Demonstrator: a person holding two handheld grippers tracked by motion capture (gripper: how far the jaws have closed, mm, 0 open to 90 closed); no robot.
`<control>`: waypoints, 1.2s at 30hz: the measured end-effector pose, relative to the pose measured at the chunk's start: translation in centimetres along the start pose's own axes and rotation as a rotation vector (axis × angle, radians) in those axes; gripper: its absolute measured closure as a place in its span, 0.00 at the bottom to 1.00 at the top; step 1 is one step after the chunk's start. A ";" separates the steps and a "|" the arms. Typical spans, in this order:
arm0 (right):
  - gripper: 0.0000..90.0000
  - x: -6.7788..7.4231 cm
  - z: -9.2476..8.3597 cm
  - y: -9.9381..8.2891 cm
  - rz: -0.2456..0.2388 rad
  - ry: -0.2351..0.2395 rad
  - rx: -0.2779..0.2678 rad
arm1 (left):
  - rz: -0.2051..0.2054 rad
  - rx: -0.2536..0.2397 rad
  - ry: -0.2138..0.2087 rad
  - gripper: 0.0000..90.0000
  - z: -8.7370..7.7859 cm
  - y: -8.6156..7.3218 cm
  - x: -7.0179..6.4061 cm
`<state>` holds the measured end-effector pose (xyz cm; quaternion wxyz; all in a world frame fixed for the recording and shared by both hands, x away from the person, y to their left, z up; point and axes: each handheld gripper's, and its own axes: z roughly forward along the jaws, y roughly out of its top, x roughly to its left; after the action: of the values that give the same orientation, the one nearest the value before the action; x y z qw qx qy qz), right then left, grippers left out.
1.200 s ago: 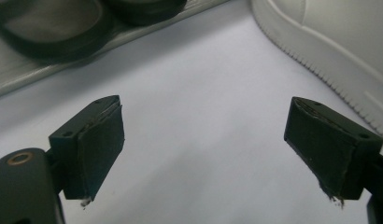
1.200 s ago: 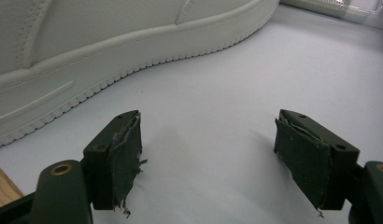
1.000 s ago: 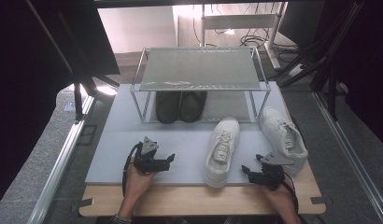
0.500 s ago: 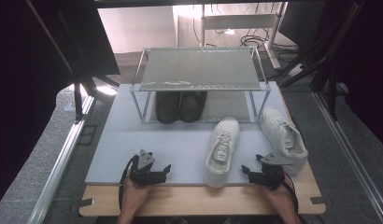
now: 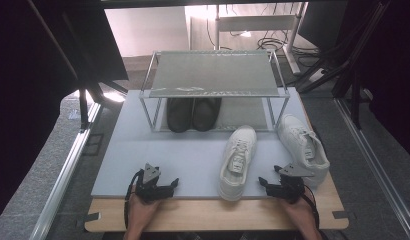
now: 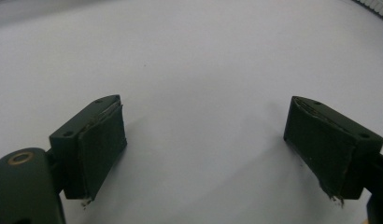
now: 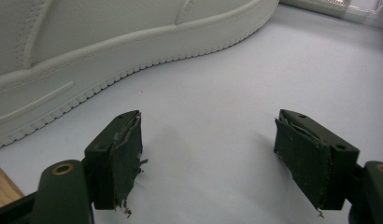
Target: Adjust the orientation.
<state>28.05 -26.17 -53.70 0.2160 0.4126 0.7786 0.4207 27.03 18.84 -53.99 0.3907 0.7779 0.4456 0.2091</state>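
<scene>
Two white sneakers lie on the grey mat point(image 5: 193, 160): one point(image 5: 238, 159) near the middle front, the other point(image 5: 304, 147) to its right. My left gripper point(image 5: 172, 186) rests low at the mat's front edge, left of the middle sneaker. Its jaws stand open over bare mat point(image 6: 203, 70), with the left gripper point(image 6: 203, 140) holding nothing. My right gripper point(image 5: 264, 186) sits between the two sneakers at the front. It is open too, and the right gripper point(image 7: 208, 154) has only mat between its pads, with a white sneaker's ribbed sole point(image 7: 110, 42) just beyond the jaws.
A metal shoe rack point(image 5: 213, 75) with a mesh top stands at the back of the mat, with a pair of black shoes point(image 5: 193, 114) under it. The mat lies on a wooden board point(image 5: 218, 215). Dark frame bars flank both sides.
My left hand has drawn back toward the near edge of the mat and sunk lower. The right hand and both sneakers have stayed put.
</scene>
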 end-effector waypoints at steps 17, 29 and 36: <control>0.19 -0.1 -0.6 0.4 0.036 0.023 0.031 | -0.008 0.002 0.009 0.14 0.0 0.0 -0.1; 0.49 0.4 -2.7 2.0 0.006 0.146 -0.036 | -0.018 0.002 0.023 0.14 0.1 0.1 -0.3; 0.70 1.5 -3.1 3.1 -0.064 0.190 -0.017 | -0.020 0.001 0.027 0.14 0.1 0.1 -0.3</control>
<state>26.47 -25.46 -49.36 0.1580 0.3437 0.8047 0.4575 27.01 18.49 -53.98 0.3863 0.7708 0.4587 0.2152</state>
